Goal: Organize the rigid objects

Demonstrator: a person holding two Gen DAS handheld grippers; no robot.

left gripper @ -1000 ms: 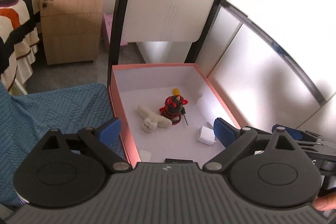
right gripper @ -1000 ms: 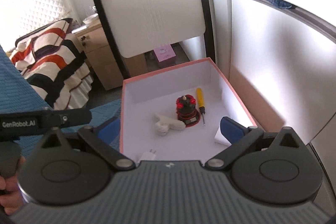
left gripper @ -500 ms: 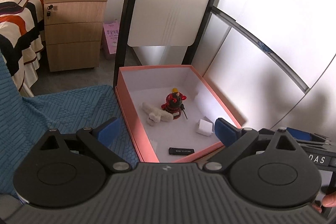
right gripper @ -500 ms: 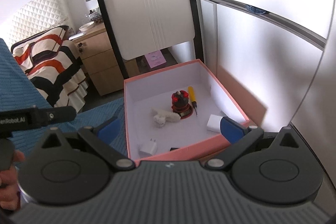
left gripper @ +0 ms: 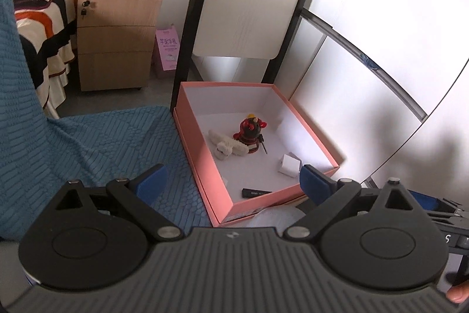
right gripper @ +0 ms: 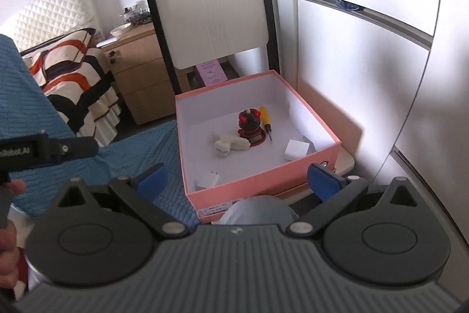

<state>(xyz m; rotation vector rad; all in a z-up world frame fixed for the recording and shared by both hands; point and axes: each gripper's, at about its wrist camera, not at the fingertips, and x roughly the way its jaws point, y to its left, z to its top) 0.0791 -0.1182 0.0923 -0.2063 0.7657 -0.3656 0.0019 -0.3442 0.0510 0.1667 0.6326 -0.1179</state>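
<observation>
A pink box point(left gripper: 205, 163) point(right gripper: 263, 175) sits on a chair seat beside blue cloth. Inside it are a red and black figurine point(left gripper: 250, 129) point(right gripper: 249, 125), a cream fuzzy toy point(left gripper: 227, 144) point(right gripper: 227, 143), a yellow-handled screwdriver point(right gripper: 266, 123), a white cube point(left gripper: 288, 165) point(right gripper: 296, 150), a black stick point(left gripper: 256, 192) and a white charger plug point(right gripper: 208, 180). My left gripper point(left gripper: 233, 185) and right gripper point(right gripper: 236, 181) hover open and empty, above and in front of the box.
The white chair back point(left gripper: 249, 8) rises behind the box, with a white wall panel point(left gripper: 366, 96) to the right. Blue textured cloth point(left gripper: 88, 148) covers the left. A wooden nightstand point(left gripper: 114, 37) and a striped bed point(left gripper: 38, 19) stand farther left. A person's knee point(right gripper: 258, 209) shows below the box.
Both grippers have pulled back and up from the box, so its near wall and whole interior now show. The things inside have not moved.
</observation>
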